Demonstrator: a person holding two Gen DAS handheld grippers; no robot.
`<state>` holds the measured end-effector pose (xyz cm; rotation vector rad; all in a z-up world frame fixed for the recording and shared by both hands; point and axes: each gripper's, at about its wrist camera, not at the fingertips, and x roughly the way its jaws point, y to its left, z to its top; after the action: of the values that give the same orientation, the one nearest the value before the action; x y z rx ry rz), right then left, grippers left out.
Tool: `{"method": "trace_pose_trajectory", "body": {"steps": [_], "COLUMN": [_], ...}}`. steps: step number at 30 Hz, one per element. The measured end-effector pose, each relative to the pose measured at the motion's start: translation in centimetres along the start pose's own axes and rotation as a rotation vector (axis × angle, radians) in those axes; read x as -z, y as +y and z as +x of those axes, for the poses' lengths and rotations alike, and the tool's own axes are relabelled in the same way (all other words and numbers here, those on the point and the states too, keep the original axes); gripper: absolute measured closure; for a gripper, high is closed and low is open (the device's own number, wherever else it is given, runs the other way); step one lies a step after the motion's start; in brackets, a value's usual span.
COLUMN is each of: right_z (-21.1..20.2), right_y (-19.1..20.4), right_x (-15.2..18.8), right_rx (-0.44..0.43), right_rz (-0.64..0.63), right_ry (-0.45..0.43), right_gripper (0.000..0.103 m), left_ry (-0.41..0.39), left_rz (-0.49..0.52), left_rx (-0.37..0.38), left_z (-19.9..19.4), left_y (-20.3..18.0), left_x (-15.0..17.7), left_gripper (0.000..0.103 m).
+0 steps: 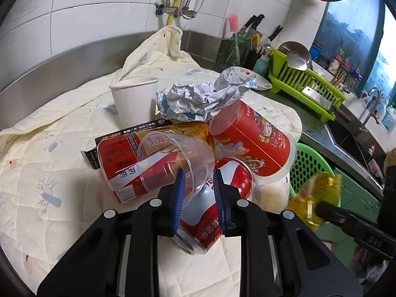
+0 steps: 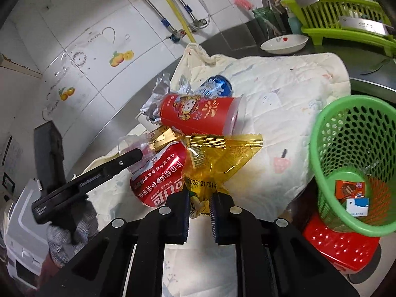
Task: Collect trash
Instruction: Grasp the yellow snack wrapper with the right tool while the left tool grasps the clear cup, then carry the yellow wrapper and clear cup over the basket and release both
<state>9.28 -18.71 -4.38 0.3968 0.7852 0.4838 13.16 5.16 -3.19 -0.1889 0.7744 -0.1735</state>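
A heap of trash lies on a quilted cloth point(image 1: 49, 160). My left gripper point(image 1: 199, 173) is open at a clear plastic cup point(image 1: 173, 158) lying on its side, one blue pad inside the mouth and the other outside its rim. Under it lie a red drink can point(image 1: 232, 183) and a red medicine box point(image 1: 118, 173). My right gripper point(image 2: 199, 203) is shut on a yellow transparent wrapper point(image 2: 217, 158), lifted clear of the heap. A green mesh basket point(image 2: 351, 148) stands at the right with small packets in its bottom.
A red printed paper cup point(image 2: 198, 113), a blue can point(image 2: 215, 87), crumpled paper point(image 1: 203, 96) and a white paper cup point(image 1: 133, 101) are in the heap. A green dish rack point(image 1: 304, 86) and white dish point(image 2: 284, 43) stand behind. A red perforated stool point(image 2: 339, 247) sits under the basket.
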Motion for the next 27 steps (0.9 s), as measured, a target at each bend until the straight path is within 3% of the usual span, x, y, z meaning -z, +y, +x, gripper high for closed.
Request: {"method": "trace_pose_trajectory", "body": {"steps": [12,21,27], "right_z": [-5.3,-8.0,-7.9], "right_y": [-3.7,-9.4,-13.2], "right_x": [-0.5,-2.0,-3.3], "right_rx": [0.091,0.241,0.348], "right_rz": [0.017,0.067,0.073], "right_ry": [-0.080,-0.133,-0.108], "right_gripper": [0.089,0.089,0.087], "left_ry": [-0.021,-0.058,-0.098], "left_rz": [0.041,0.036,0.051], "left_rx": [-0.029,-0.022,0.006], "left_z": [0.0,-2.1,-4.3], "left_y": [-0.7,-0.8,-1.9], "left_x": [-0.2,-0.5,-1.0], "left_gripper": [0.101,0.101,0.101]}}
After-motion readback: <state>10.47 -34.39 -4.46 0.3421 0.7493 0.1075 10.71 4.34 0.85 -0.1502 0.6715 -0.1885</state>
